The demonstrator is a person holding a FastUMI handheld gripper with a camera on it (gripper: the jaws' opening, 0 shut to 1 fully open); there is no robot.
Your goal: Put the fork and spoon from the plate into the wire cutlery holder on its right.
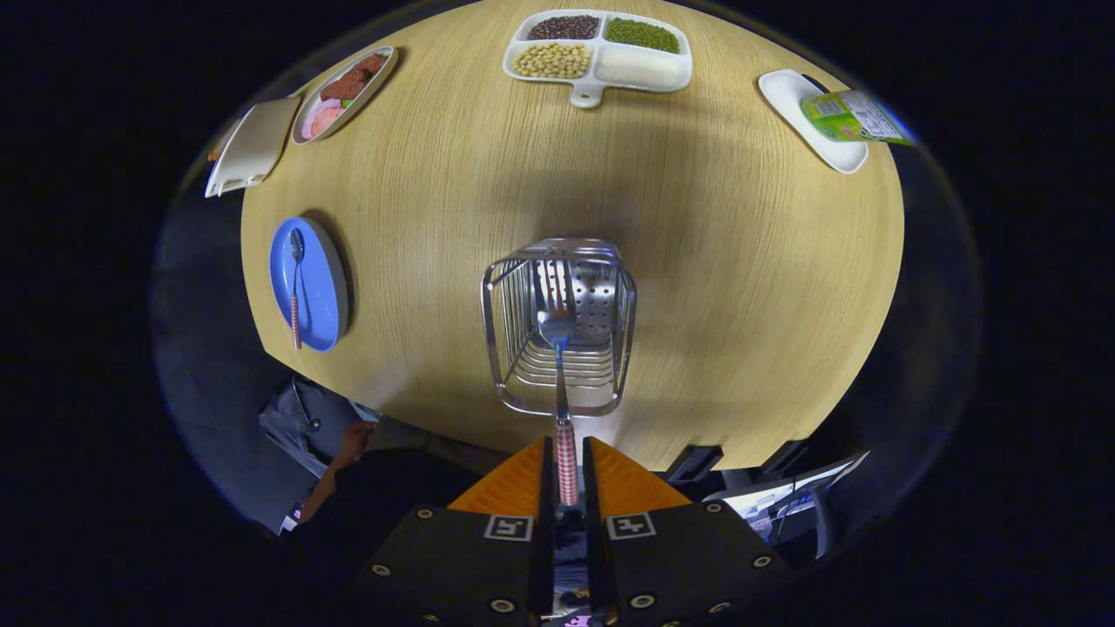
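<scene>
One item in hand: the fork (557, 366), its checked handle clamped between the two fingers of the tool (567, 475), its tines pointing forward and away from the tool.
Tool state: pressed together on the fork handle, both fingers touching it.
Fork position: hanging over the open top of the wire cutlery holder (558, 324), the tines seen against the perforated inner wall; I cannot tell if the tip is already inside the rim.
Spoon: it lies on the blue plate (324, 287), well to the left of the holder; the spoon (295, 292) has the same checked handle.
Step in hand: I judge this is the placing of the fork, the first of two items.
Next move: it calls for lowering the fork straight between the wires, then spreading the fingers so it drops in.
Care: the holder is light wire and may tip if the fork catches its rim.
Tabletop (740, 287): it also carries a divided dish of beans (598, 48), not needed.
</scene>
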